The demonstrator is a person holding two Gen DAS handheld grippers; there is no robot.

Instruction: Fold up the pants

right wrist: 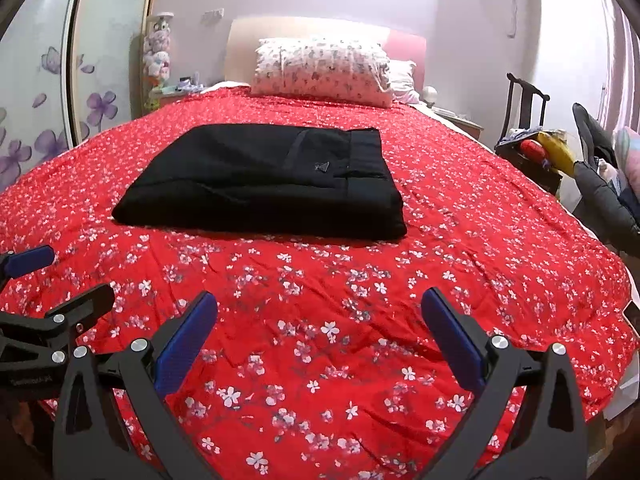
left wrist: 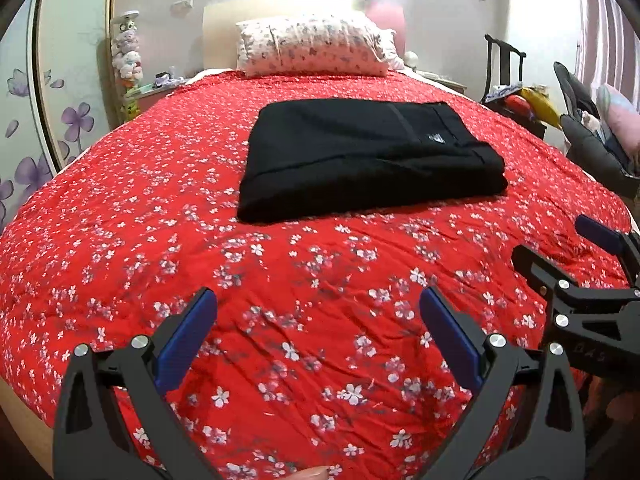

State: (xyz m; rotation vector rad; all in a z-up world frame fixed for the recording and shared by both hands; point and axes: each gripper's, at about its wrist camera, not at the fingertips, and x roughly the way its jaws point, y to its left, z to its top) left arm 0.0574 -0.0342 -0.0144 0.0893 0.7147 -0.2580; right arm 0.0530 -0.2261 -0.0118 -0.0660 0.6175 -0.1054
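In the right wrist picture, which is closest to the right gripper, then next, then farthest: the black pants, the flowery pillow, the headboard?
From the right gripper:
1. Black pants, folded mid-bed, ahead and slightly left.
2. Flowery pillow, at the bed's head.
3. Headboard, right behind the pillow, against the wall.

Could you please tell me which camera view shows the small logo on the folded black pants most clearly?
The right wrist view: the logo sits nearer centre, on the black pants. The left wrist view shows it toward the right, equally small.
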